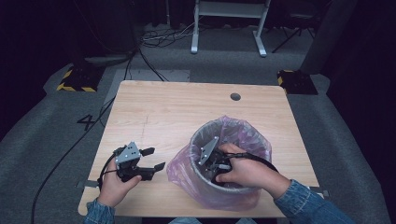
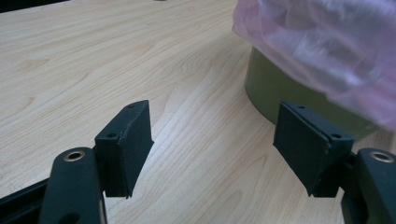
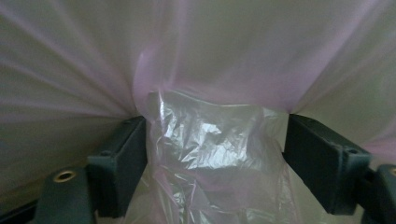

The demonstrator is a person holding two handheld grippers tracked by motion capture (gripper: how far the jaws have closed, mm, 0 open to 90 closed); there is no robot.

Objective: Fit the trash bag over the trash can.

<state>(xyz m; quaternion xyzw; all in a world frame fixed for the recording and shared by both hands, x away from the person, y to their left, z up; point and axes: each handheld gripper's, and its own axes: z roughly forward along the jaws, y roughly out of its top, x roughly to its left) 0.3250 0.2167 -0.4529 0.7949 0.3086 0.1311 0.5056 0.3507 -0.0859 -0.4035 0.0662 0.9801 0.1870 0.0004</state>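
A round bin (image 1: pixel 233 188) lined with a thin pink plastic bag (image 1: pixel 254 136) stands on the front right of the wooden table (image 1: pixel 163 112). My right gripper (image 1: pixel 211 157) reaches down inside it, its fingertips hidden below the rim. In the right gripper view the right gripper (image 3: pixel 215 149) stands open, with a crumpled bunch of the bag (image 3: pixel 210 46) between its jaws; whether the pads touch the plastic I cannot tell. My left gripper (image 1: pixel 156 158) rests low over the table left of the bin, open and empty. In the left gripper view the left gripper (image 2: pixel 212 149) faces the bin's olive wall (image 2: pixel 275 100) and the overhanging bag (image 2: pixel 327 46).
A small round hole (image 1: pixel 235 96) sits near the table's far edge. Cables (image 1: pixel 70 154) trail over the grey floor at the left. A white frame (image 1: pixel 229 23) stands beyond the table. Bare wood lies across the far and left parts of the tabletop.
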